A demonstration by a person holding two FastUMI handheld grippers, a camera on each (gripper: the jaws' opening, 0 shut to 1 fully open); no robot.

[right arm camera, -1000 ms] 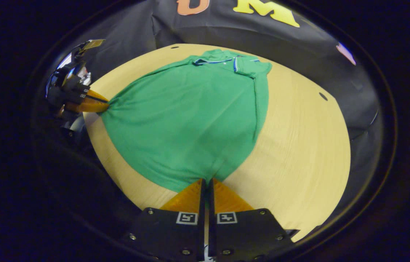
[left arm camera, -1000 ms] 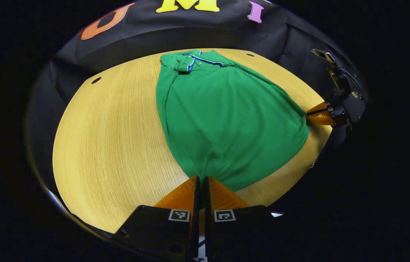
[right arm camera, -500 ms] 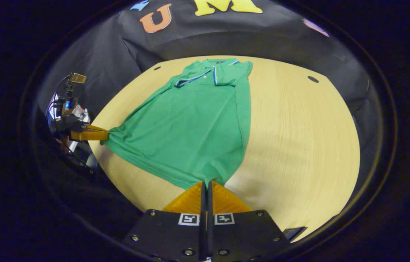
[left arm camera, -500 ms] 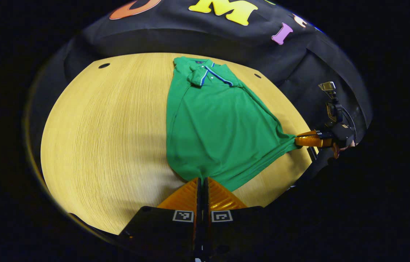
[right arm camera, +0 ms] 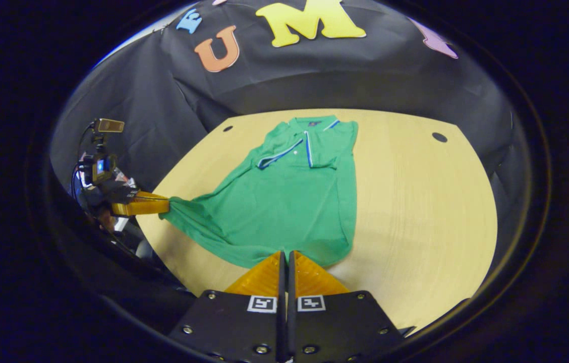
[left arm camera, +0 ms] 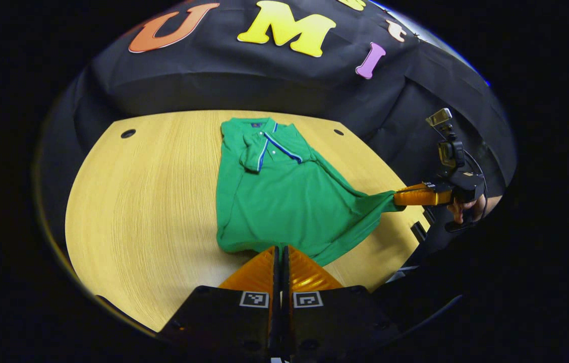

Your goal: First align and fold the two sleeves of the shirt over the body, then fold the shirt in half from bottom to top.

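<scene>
A green polo shirt [left arm camera: 284,201] of fine knit lies on a pale wood-grain desk [left arm camera: 153,212] with a curved edge and small dark round holes near its far side. Its collar [left arm camera: 264,132] sits at the far end, edged with blue and white stripes along the placket; the sleeves are folded in over the body, making a narrow, long shape.

In the left gripper view, the left hand-held gripper [left arm camera: 280,250] has its two ridged, wedge-shaped fingers pressed together on the near left corner of the shirt's hem, the cloth bunching where it enters them. Off to the right, the right hand-held gripper [left arm camera: 396,197] pinches the other hem corner, with a hand [left arm camera: 466,209] gripping its handle; the fabric is drawn into a taut, creased point there and lifted off the desk.

In the right gripper view, the right hand-held gripper [right arm camera: 286,254] is closed on the hem of the polo shirt [right arm camera: 294,201], with almost no gap between the fingers. The left hand-held gripper [right arm camera: 166,205] appears at the far left, clamped on a gathered corner pulled out past the desk [right arm camera: 415,201] edge. The hem between the two corners sags in a soft curve.
</scene>
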